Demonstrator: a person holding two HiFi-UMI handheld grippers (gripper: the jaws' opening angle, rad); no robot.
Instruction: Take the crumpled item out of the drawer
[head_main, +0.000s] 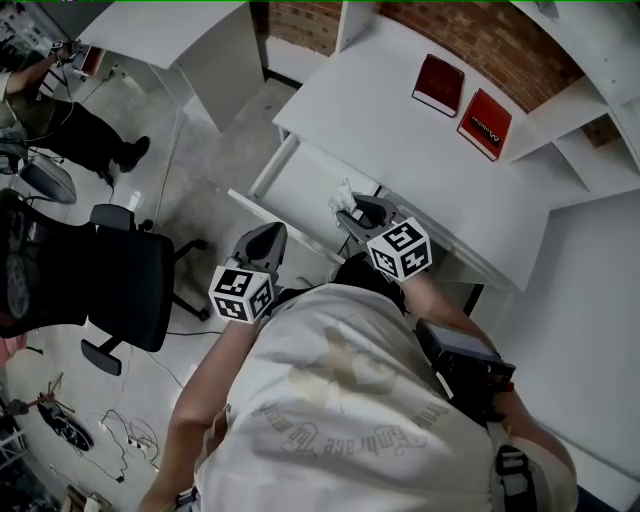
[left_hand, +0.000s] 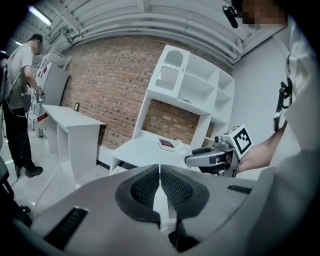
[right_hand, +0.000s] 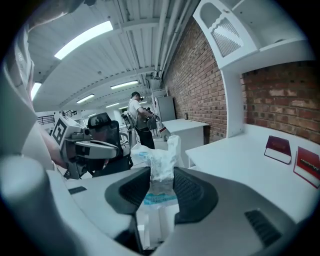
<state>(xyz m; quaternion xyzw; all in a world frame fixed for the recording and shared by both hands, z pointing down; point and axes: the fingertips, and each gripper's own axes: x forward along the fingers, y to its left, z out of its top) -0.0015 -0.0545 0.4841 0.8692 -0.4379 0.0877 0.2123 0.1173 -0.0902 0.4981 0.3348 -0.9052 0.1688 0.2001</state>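
The right gripper (right_hand: 161, 181) pinches the crumpled white plastic wrapper (right_hand: 160, 159) between its pads, holding it over the open drawer (head_main: 300, 188) at the near left of the white desk (head_main: 400, 150). The left gripper (left_hand: 160, 178) has its jaws pressed together, empty.

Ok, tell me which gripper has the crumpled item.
The right gripper: its jaws clamp the crumpled white item, while the left gripper has its jaws together, nothing between them.

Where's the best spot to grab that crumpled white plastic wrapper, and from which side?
Probably the bunched end poking past the tips of the right gripper, approached from the front: the crumpled white plastic wrapper is pinched at its narrow middle, so only that end is free.
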